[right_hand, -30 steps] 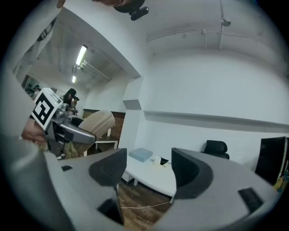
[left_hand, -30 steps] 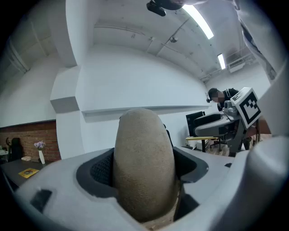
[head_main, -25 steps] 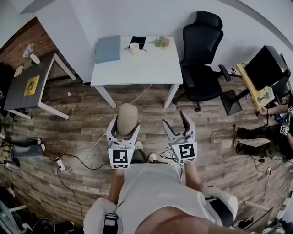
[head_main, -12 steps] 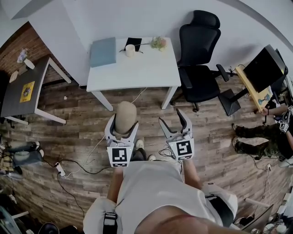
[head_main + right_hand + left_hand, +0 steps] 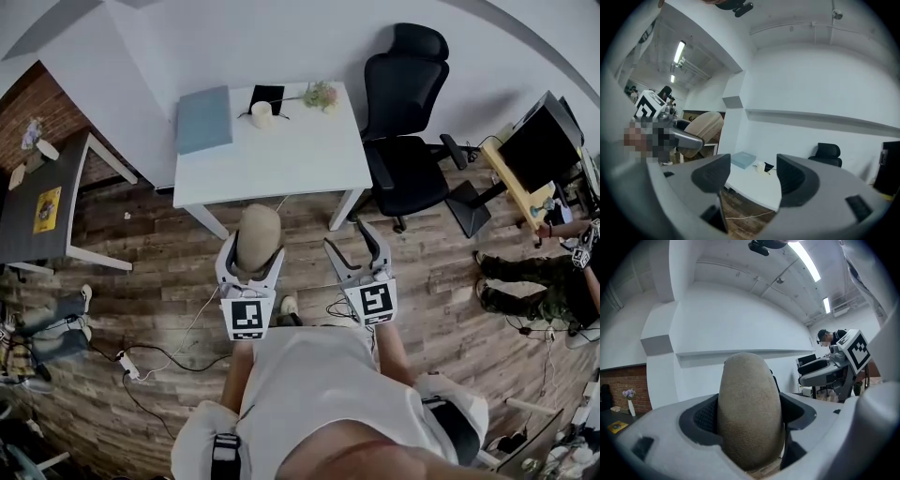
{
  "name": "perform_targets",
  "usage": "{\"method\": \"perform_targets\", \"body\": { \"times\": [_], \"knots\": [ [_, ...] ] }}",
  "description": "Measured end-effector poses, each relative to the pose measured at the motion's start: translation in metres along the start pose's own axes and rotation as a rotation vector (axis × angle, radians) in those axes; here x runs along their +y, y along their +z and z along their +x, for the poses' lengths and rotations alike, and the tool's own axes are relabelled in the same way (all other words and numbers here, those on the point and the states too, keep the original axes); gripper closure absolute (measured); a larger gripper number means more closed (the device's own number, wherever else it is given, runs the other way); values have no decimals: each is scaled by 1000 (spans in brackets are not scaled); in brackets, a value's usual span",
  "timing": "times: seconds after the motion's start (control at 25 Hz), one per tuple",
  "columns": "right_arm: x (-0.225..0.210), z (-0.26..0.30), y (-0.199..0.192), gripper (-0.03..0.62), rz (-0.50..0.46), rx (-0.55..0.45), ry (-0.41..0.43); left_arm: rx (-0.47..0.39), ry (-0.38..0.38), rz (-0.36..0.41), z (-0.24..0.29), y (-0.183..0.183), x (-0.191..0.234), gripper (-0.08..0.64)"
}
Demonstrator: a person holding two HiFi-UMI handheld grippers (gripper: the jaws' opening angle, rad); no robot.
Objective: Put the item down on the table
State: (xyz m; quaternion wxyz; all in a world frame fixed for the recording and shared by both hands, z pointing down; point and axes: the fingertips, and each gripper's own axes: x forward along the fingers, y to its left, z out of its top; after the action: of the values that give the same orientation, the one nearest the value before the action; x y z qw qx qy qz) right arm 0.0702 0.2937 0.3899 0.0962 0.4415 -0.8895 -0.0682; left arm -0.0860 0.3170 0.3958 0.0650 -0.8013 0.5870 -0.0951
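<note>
A tan, egg-shaped item (image 5: 258,238) stands between the jaws of my left gripper (image 5: 251,255), which is shut on it; in the left gripper view the tan item (image 5: 750,411) fills the gap between the jaws. My right gripper (image 5: 354,253) is open with nothing between its jaws, and the right gripper view shows the same open right gripper (image 5: 751,176). Both are held above the wooden floor, just in front of the white table (image 5: 309,159). The white table (image 5: 757,183) shows beyond the right jaws.
On the table lie a grey-blue book (image 5: 204,119), a white cup (image 5: 262,113), a black pad (image 5: 266,97) and a small plant (image 5: 321,95). A black office chair (image 5: 408,122) stands to the right, a dark side table (image 5: 47,202) to the left. Cables (image 5: 159,352) run across the floor. A seated person (image 5: 539,281) is at far right.
Both grippers and the tan item have come closer to the white table; the table sits lower and nearer in the head view. The grip on the item is unchanged.
</note>
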Motion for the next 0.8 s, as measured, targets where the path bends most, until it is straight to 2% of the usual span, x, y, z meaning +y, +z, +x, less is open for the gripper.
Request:
{"method": "perform_targets", "body": {
  "times": [0.32, 0.8],
  "knots": [
    [-10, 35, -2, 288, -3, 0, -54, -18, -48, 2, 35, -7, 26, 175],
    [-23, 78, 7, 289, 50, 4, -69, -8, -75, -9, 74, -14, 53, 175]
  ]
}}
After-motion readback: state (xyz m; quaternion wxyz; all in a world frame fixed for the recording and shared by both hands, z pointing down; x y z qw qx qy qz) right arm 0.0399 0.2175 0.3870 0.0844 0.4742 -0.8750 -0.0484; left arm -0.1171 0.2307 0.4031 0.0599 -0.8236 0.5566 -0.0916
